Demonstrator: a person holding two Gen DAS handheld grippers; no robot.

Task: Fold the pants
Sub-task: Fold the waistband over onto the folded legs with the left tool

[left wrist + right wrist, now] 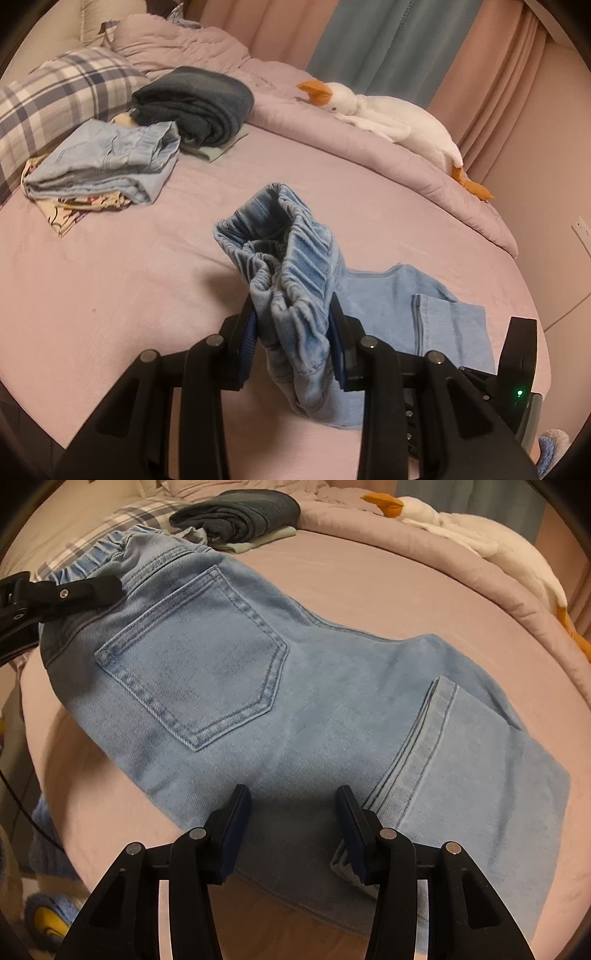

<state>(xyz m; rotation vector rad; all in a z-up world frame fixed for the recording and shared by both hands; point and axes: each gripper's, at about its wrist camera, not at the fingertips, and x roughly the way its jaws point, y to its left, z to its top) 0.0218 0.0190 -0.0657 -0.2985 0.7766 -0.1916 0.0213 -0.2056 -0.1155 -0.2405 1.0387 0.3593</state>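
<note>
Light blue denim pants (295, 686) lie on the pink bed, back pocket up, with a leg hem folded over at the right. My left gripper (293, 325) is shut on the elastic waistband (291, 258) and holds it lifted off the sheet; it also shows in the right wrist view (110, 587) at the upper left. My right gripper (293, 805) is open and empty, its fingers just above the pants' near edge, beside the folded hem (417, 768). The right gripper's body (521, 354) shows at the lower right of the left wrist view.
Folded light blue pants (107, 166) on a printed cloth and a folded dark garment (199, 103) lie at the back left by a plaid pillow (55, 96). A white goose plush (388, 110) rests on the rumpled pink duvet (424, 173). Slippers (48, 919) lie on the floor.
</note>
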